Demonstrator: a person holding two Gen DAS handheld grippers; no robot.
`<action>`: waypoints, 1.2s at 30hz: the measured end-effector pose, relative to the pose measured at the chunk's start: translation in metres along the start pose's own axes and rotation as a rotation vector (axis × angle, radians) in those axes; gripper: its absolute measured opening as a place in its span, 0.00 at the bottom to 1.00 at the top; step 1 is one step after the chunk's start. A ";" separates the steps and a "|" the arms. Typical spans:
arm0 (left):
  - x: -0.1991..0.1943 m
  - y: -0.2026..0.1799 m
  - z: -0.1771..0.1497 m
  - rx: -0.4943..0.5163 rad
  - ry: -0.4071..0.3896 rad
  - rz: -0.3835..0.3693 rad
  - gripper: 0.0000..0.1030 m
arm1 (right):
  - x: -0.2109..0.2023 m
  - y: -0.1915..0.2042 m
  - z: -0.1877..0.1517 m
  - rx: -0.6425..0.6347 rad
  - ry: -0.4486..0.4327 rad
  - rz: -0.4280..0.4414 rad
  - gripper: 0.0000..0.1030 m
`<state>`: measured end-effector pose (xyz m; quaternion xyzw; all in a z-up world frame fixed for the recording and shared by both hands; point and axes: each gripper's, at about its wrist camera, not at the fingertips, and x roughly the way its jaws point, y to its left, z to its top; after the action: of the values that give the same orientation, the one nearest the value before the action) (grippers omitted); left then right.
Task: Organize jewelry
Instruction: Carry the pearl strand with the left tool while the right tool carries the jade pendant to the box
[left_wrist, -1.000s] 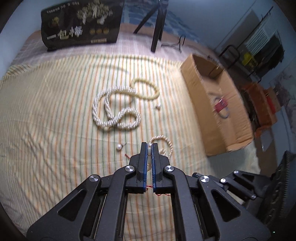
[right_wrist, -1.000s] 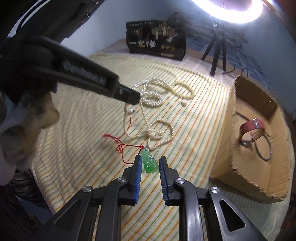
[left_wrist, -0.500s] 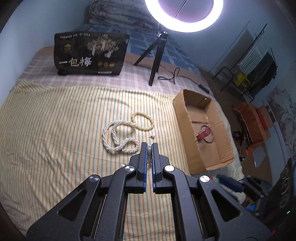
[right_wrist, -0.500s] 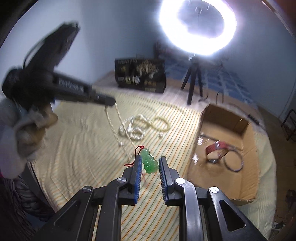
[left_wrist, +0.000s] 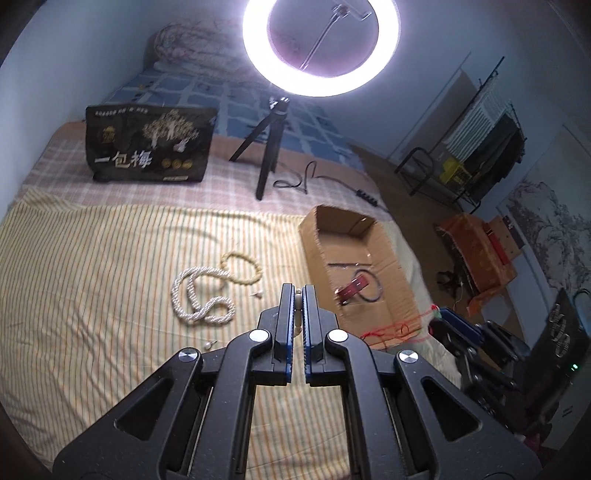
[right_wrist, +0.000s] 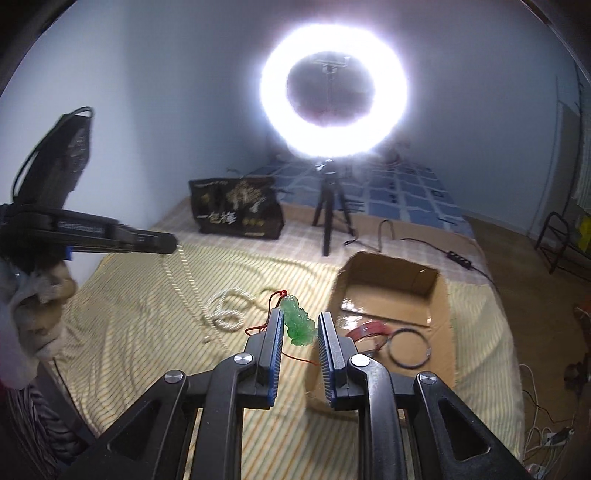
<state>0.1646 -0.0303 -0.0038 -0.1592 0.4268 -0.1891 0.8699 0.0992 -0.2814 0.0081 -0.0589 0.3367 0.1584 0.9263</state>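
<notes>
My left gripper (left_wrist: 296, 291) is shut on a thin pearl necklace (left_wrist: 297, 295); in the right wrist view the strand (right_wrist: 183, 273) hangs from it down toward the bed. My right gripper (right_wrist: 300, 321) is shut on a green jade pendant (right_wrist: 297, 320) with a red cord (right_wrist: 275, 295), held above the bed beside the cardboard box (right_wrist: 391, 266). The box (left_wrist: 314, 236) holds a red strap (left_wrist: 352, 288) and a dark ring (right_wrist: 410, 349). A thick pearl rope (left_wrist: 201, 295), a yellowish bead bracelet (left_wrist: 243, 267) and loose pearls (left_wrist: 209, 345) lie on the striped sheet.
A ring light on a tripod (left_wrist: 271, 147) and a black printed bag (left_wrist: 147, 147) stand at the back of the bed. A cable and power strip (left_wrist: 332, 182) lie behind the box. Floor with clutter is off the bed's right edge.
Both grippers have risen well above the bed, the left lifting the thin pearl necklace off the sheet, the right lifting the jade pendant. Both views tilted up toward the ring light.
</notes>
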 end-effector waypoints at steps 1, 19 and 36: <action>-0.002 -0.003 0.002 0.003 -0.006 -0.006 0.01 | 0.000 -0.005 0.002 0.007 -0.007 -0.011 0.17; -0.009 -0.070 0.034 0.092 -0.053 -0.066 0.01 | 0.012 -0.086 0.013 0.139 -0.030 -0.124 0.17; 0.030 -0.137 0.031 0.142 -0.003 -0.132 0.01 | 0.037 -0.121 -0.008 0.198 0.062 -0.149 0.17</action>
<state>0.1799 -0.1611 0.0545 -0.1250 0.3996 -0.2754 0.8654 0.1620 -0.3878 -0.0212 0.0032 0.3741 0.0534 0.9259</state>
